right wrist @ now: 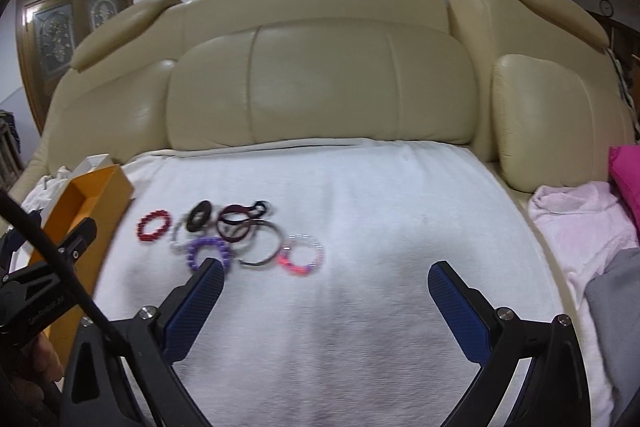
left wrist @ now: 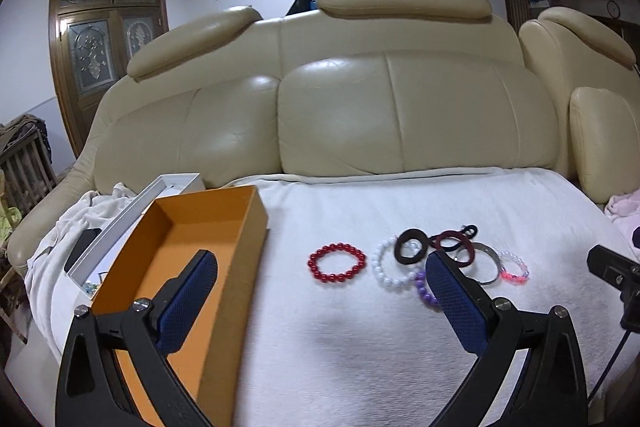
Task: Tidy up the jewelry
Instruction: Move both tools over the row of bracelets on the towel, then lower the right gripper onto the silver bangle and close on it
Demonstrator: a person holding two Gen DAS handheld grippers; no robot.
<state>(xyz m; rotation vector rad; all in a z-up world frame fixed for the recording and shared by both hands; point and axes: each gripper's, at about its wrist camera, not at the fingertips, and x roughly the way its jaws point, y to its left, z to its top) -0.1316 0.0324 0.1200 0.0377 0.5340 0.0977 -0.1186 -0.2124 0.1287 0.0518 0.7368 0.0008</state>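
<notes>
With both sets of jaws spread wide and empty, the left gripper best drops squarely over the red bead bracelet, lying just right of the orange box.

Dim indoor light; sofa glare; heavy fisheye bending; right view motion-blurred.

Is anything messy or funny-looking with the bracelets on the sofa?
Yes, a little. The red bead bracelet lies alone, but the white bead bracelet, black ring, dark red ring, thin metal bangle and purple bead bracelet are heaped, overlapping. The orange box holds no jewelry that shows.
</notes>
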